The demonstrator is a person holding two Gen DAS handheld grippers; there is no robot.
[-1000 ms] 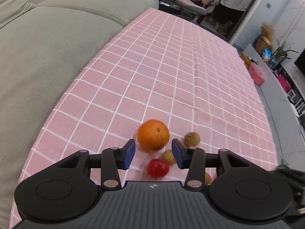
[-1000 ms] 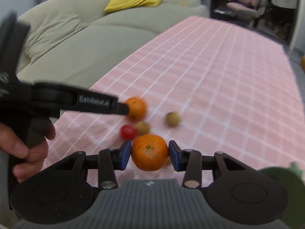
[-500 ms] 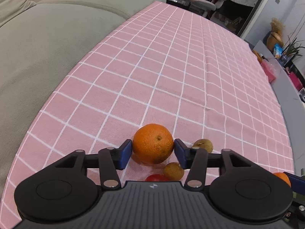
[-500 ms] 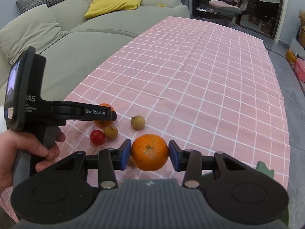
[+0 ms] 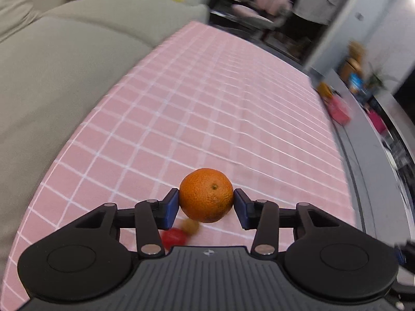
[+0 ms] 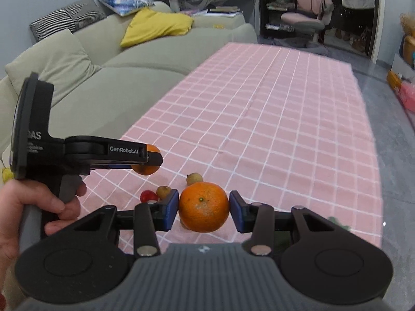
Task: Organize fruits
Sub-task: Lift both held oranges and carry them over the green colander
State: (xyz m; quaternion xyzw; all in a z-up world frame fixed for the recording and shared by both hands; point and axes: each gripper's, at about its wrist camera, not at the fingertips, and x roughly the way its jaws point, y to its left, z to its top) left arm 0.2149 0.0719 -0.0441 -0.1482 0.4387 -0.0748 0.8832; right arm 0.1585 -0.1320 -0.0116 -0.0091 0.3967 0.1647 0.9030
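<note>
My left gripper (image 5: 206,204) is shut on an orange (image 5: 206,195) and holds it above the pink checked tablecloth (image 5: 220,119). It also shows in the right wrist view (image 6: 146,159), lifted off the cloth with its orange (image 6: 150,171). My right gripper (image 6: 204,211) is shut on a second orange (image 6: 203,207), also held above the cloth. On the cloth below lie a small red fruit (image 6: 148,196) and two small brown fruits (image 6: 164,191) (image 6: 194,178). The red fruit (image 5: 174,237) and one brown fruit (image 5: 190,226) show blurred under the left gripper.
A grey-green sofa (image 6: 109,83) with a yellow cushion (image 6: 158,26) runs along the left edge of the table. A pink office chair (image 6: 308,18) stands past the far end. Something green (image 6: 337,224) sits at the table's near right, behind the right gripper.
My left gripper closed on the orange that lay on the cloth and lifted it. My right gripper kept hold of its orange and rose a little.
</note>
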